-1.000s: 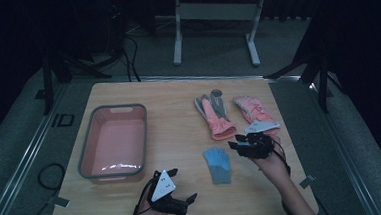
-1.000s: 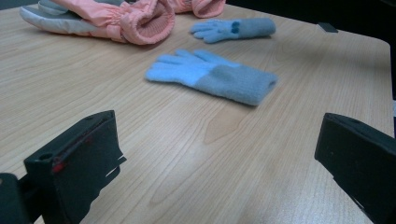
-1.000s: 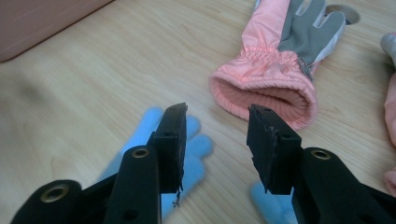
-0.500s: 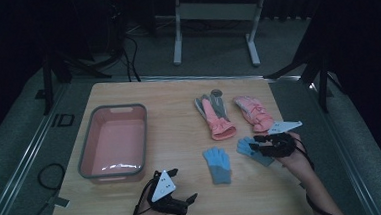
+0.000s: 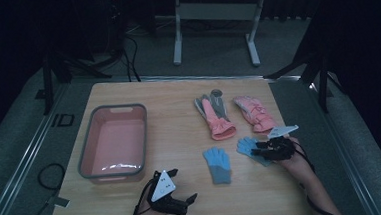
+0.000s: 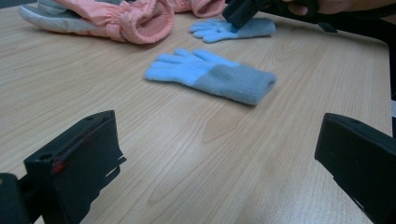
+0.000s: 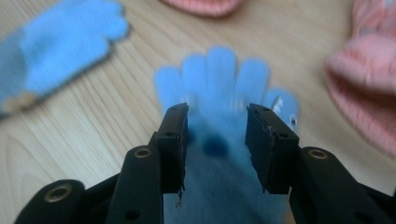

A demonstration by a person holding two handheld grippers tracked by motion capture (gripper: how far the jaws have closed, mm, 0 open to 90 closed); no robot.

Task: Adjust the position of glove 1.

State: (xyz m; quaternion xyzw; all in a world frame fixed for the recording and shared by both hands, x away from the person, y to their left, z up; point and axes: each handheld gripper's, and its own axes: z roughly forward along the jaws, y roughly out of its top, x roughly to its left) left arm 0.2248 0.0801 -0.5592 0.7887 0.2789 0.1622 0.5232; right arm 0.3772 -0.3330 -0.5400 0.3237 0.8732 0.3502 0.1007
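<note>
Right gripper (image 5: pixel 261 149) shifted rightward, lowered over blue-and-grey knit glove (image 7: pixel 224 84); jaws part-open astride, nothing gripped. Press down before closing. Left gripper (image 5: pixel 181 190) wide, empty.

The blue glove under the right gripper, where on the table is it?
In the high view, that blue glove lies flat at the table's near right, below the right pink glove and right of the other blue glove.

My left claw (image 5: pixel 184 200) rests low, jaws spread wide; my right claw (image 5: pixel 257 149) points left, jaws partly open.
</note>
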